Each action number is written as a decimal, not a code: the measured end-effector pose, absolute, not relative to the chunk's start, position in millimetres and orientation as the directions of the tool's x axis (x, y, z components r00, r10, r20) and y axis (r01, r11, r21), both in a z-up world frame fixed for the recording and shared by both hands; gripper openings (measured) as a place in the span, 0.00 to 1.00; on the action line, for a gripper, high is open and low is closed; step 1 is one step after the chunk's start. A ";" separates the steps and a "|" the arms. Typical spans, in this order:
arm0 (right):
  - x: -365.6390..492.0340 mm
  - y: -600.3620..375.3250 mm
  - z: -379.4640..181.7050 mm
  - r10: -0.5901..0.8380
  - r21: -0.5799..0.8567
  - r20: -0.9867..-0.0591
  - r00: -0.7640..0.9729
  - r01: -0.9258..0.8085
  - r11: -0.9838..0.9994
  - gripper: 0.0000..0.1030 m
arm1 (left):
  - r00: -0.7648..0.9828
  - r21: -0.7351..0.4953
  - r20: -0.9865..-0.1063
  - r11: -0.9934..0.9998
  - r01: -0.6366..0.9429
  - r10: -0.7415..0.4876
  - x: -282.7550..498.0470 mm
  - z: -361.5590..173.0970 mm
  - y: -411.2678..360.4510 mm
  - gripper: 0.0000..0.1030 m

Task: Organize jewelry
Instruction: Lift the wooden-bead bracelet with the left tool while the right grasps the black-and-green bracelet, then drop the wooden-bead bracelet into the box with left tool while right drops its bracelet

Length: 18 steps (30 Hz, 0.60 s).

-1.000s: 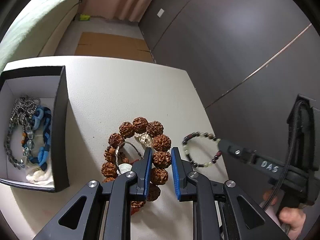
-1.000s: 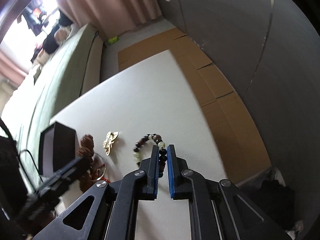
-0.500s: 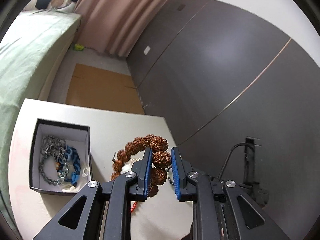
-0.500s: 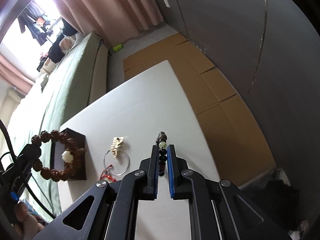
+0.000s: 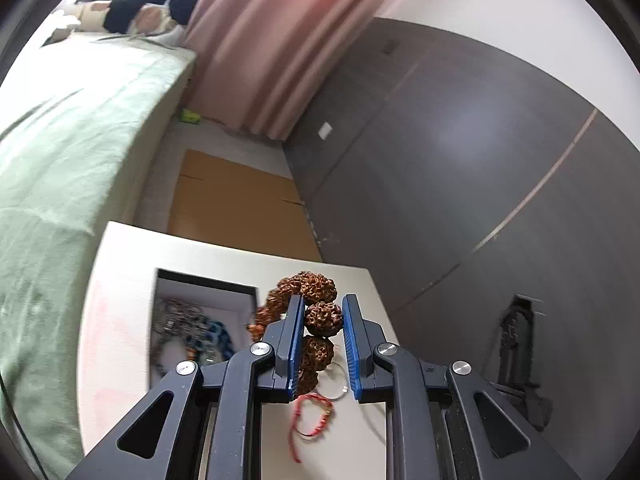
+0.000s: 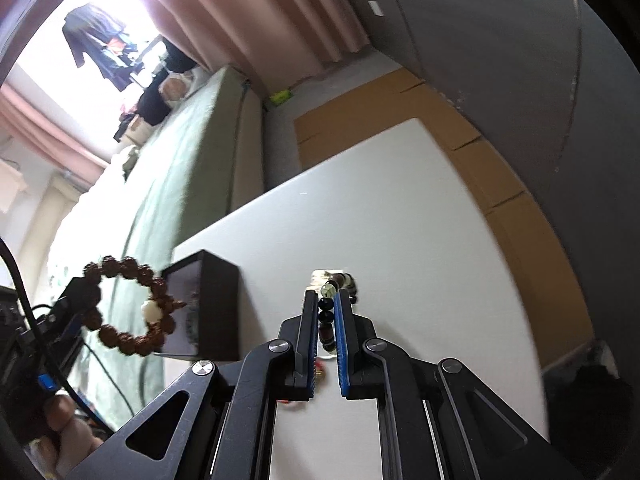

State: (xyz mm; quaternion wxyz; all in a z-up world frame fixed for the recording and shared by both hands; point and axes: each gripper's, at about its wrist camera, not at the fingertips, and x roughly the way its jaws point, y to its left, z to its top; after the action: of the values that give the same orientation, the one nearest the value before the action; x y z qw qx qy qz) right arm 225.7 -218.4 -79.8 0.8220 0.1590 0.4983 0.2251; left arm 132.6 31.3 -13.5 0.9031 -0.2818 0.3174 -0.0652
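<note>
You are getting strong daylight from the window (image 6: 100,28) at the far left of the right wrist view, and it is glowing so white that the bed (image 6: 176,184) near it is washing out. The dark wall (image 5: 460,152) on the right is showing a soft pale shine. Both views are bending at the edges and fading to black corners. The open box (image 5: 204,320) and the curtain (image 5: 280,40) are looking smeared, while the near blue pads (image 5: 350,344) are looking sharp.
</note>
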 end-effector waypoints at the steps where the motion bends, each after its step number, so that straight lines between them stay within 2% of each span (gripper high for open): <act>1: 224.5 -213.4 -78.1 0.539 0.493 -0.739 0.403 -0.222 0.841 0.09 | 0.791 -0.554 -0.536 0.830 -0.067 -0.294 132.8 -14.9 34.7 0.19; 4: 222.6 -204.0 -75.7 0.558 0.504 -0.725 0.404 -0.241 0.829 0.09 | 0.784 -0.562 -0.555 0.820 -0.107 -0.278 134.1 -24.2 46.1 0.19; 6: 221.7 -196.6 -76.1 0.571 0.515 -0.718 0.399 -0.249 0.821 0.09 | 0.752 -0.498 -0.630 0.844 -0.200 -0.193 136.8 -33.4 53.9 0.27; 8: 221.2 -191.1 -77.1 0.576 0.517 -0.715 0.396 -0.254 0.817 0.09 | 0.715 -0.456 -0.686 0.844 -0.282 -0.132 137.8 -40.8 61.6 0.48; 13: 217.2 -174.9 -73.5 0.618 0.547 -0.683 0.389 -0.288 0.786 0.09 | 0.738 -0.475 -0.666 0.824 -0.310 -0.106 127.7 -35.6 78.6 0.68; 18: 210.1 -161.8 -65.7 0.670 0.587 -0.627 0.397 -0.325 0.741 0.09 | 0.754 -0.493 -0.651 0.806 -0.327 -0.092 116.5 -32.0 91.0 0.71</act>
State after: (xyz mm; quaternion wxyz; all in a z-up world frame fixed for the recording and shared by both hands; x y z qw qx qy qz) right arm 210.1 -161.8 -65.7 0.8140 0.1894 0.4562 0.3056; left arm 116.5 91.1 -32.0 0.8856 -0.3043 0.3445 0.0665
